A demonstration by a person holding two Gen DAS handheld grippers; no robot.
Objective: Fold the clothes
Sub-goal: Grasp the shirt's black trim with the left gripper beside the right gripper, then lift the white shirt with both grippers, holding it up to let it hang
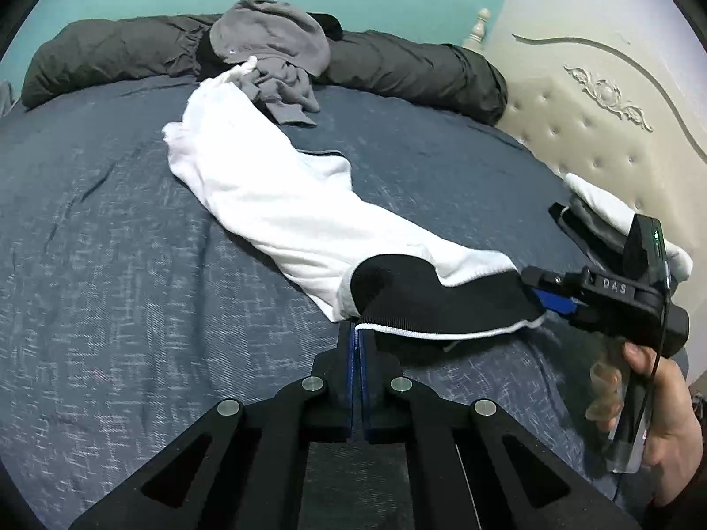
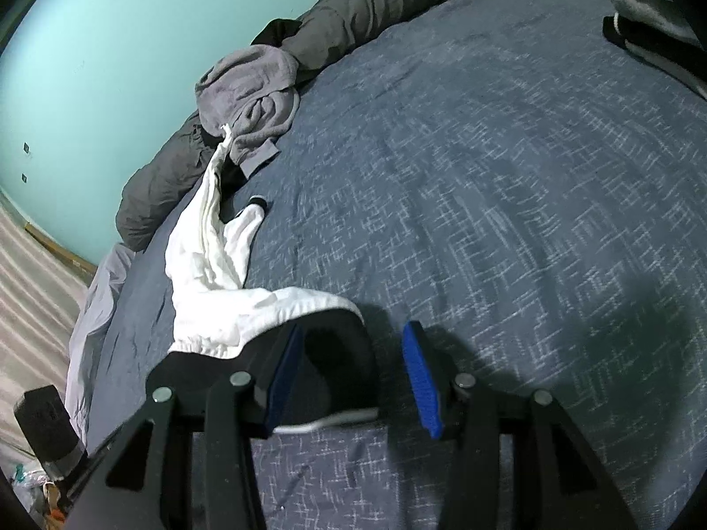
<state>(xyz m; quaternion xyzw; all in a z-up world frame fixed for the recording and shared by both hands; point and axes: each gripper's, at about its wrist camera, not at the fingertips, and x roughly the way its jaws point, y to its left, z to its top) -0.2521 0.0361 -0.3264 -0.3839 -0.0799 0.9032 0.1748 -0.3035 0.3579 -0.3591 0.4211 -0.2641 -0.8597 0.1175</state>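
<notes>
A white garment (image 1: 265, 194) with a black waistband (image 1: 424, 304) lies stretched along the blue bedspread (image 1: 110, 265). My left gripper (image 1: 357, 331) is shut on the waistband's white-trimmed edge at its near left end. My right gripper (image 1: 532, 291), held by a hand (image 1: 663, 402), sits at the waistband's right end. In the right wrist view the right gripper (image 2: 353, 329) stands open, with its blue pads (image 2: 422, 380) wide apart. The black waistband (image 2: 340, 353) lies between them, and the white garment (image 2: 207, 265) trails away to the far left.
A crumpled grey garment (image 1: 269, 44) rests on a dark rolled duvet (image 1: 110, 53) at the far edge. A folded stack of white and grey clothes (image 1: 592, 207) sits by the cream tufted headboard (image 1: 596, 101). The bed's left edge drops to the floor (image 2: 35, 265).
</notes>
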